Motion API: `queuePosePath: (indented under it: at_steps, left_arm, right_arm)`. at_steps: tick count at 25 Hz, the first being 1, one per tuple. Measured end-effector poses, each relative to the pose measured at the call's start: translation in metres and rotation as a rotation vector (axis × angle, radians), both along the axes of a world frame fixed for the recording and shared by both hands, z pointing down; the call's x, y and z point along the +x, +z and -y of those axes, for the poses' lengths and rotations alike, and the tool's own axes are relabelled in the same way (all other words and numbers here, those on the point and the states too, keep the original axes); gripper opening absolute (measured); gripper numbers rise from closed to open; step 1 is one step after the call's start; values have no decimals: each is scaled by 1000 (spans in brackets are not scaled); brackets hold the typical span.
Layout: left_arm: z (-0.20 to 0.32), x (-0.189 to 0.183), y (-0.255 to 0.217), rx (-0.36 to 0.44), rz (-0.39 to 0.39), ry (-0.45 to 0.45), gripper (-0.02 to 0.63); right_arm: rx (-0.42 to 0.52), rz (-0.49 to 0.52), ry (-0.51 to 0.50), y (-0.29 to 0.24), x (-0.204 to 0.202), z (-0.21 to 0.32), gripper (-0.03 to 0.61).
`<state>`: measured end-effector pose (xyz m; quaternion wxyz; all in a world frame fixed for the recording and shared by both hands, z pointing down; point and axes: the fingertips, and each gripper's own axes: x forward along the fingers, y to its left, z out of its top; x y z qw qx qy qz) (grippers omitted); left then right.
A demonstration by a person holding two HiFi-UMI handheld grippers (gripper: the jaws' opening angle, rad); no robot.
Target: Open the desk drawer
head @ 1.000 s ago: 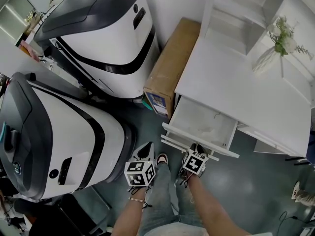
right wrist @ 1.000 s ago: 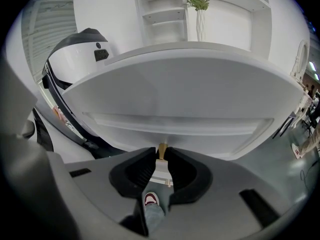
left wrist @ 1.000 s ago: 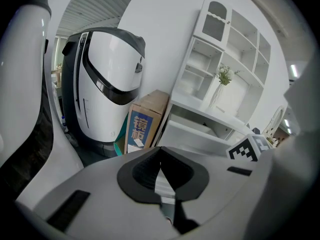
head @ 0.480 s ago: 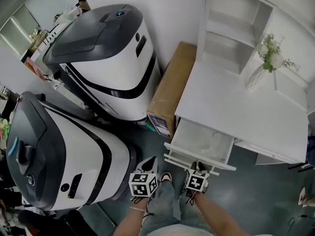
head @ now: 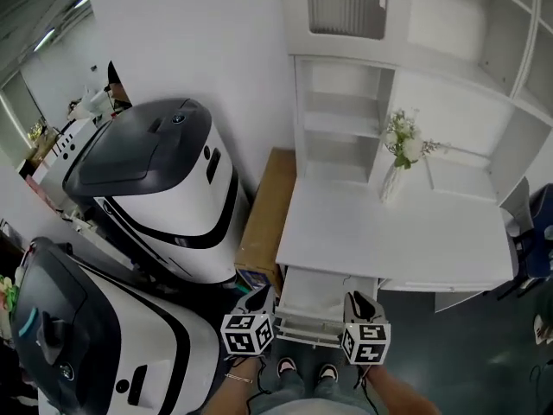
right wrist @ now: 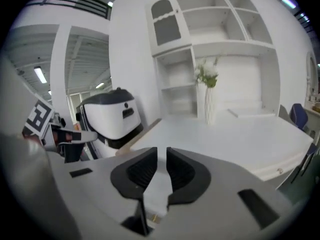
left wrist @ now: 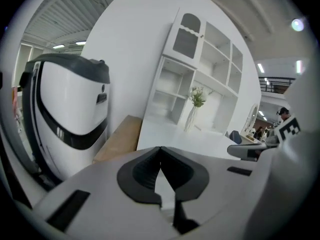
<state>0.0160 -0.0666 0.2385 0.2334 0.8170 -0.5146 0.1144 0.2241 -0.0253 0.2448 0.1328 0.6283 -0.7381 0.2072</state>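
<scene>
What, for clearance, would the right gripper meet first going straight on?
Probably the desk top, depth unclear; the vase stands right of that line. The right gripper's empty jaws have just been closing.

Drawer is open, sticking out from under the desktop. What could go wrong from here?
1. The drawer juts out close to the person's shoes; a step forward could bang a shin on it or slam it shut.
2. A tall, slim vase of flowers stands on the desk; a hard jolt through the drawer might tip it.
</scene>
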Motion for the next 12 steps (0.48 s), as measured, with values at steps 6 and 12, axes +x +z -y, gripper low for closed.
queuePosePath:
  at_steps: [6,12]
  left_arm:
    - [58,41,-104,216,4,100,18]
    - [78,71,-173,333,-42,167,18]
  right_arm:
    - [298,26,239,-136,103,21,34]
    - [457,-45,447,-191,182,-20,8]
